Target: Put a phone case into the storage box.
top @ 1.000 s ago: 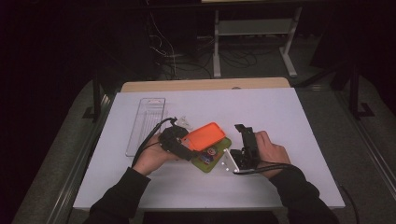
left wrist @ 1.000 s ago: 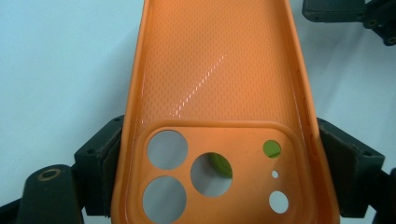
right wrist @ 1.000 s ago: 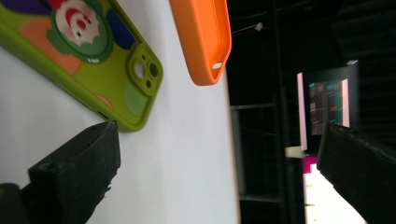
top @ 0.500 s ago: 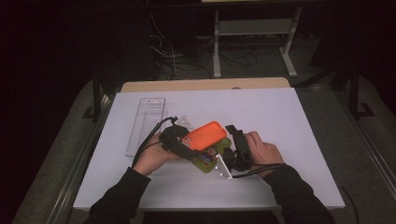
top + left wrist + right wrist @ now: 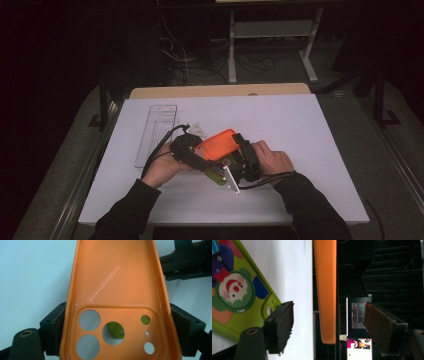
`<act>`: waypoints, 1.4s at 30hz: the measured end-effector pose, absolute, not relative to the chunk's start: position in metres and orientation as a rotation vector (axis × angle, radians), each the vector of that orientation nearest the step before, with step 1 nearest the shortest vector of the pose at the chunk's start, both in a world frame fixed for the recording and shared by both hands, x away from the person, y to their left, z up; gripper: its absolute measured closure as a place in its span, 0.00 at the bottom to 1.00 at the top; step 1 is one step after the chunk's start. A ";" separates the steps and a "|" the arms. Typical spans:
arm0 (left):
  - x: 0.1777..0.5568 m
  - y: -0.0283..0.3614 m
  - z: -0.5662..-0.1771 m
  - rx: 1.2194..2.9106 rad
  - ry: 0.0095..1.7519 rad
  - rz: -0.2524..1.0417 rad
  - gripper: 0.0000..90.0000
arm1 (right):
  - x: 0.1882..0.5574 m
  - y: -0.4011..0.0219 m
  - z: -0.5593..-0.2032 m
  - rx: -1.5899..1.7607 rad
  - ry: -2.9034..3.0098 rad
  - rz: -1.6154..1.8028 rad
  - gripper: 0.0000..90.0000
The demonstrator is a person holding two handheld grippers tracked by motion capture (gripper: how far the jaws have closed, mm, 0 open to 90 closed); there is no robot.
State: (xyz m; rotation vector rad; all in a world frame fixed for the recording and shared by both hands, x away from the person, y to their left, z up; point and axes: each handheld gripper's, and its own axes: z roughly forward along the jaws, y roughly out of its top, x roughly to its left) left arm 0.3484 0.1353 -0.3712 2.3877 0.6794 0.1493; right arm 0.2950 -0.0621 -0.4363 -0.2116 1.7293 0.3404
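Above the white worktop point(image 5: 310, 150), we hold the orange phone case point(image 5: 217, 144) in the left gripper point(image 5: 113, 325), its fingers point(image 5: 53, 320) pinching the two long sides at the camera-cutout end. The right gripper point(image 5: 328, 322) has just been closing; its fingers point(image 5: 280, 325) straddle the free end edge-on without pressing it. We judge the main risk to be an off-centre bite: the soft case may flex or twist out of the left grip and drop onto the green case point(image 5: 239, 287) lying just below.
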 end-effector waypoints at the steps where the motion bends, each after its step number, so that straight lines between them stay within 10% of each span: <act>1: 0.348 0.135 -0.371 2.389 0.678 0.149 0.18 | 0.295 -0.061 -0.437 -0.214 1.728 0.344 0.32; 26: 0.347 0.133 -0.371 2.408 0.648 0.146 0.18 | 0.284 -0.052 -0.438 -0.260 1.716 0.366 0.84; 42: 0.348 0.135 -0.375 2.411 0.620 0.153 0.11 | 0.281 -0.052 -0.440 -0.266 1.733 0.344 0.87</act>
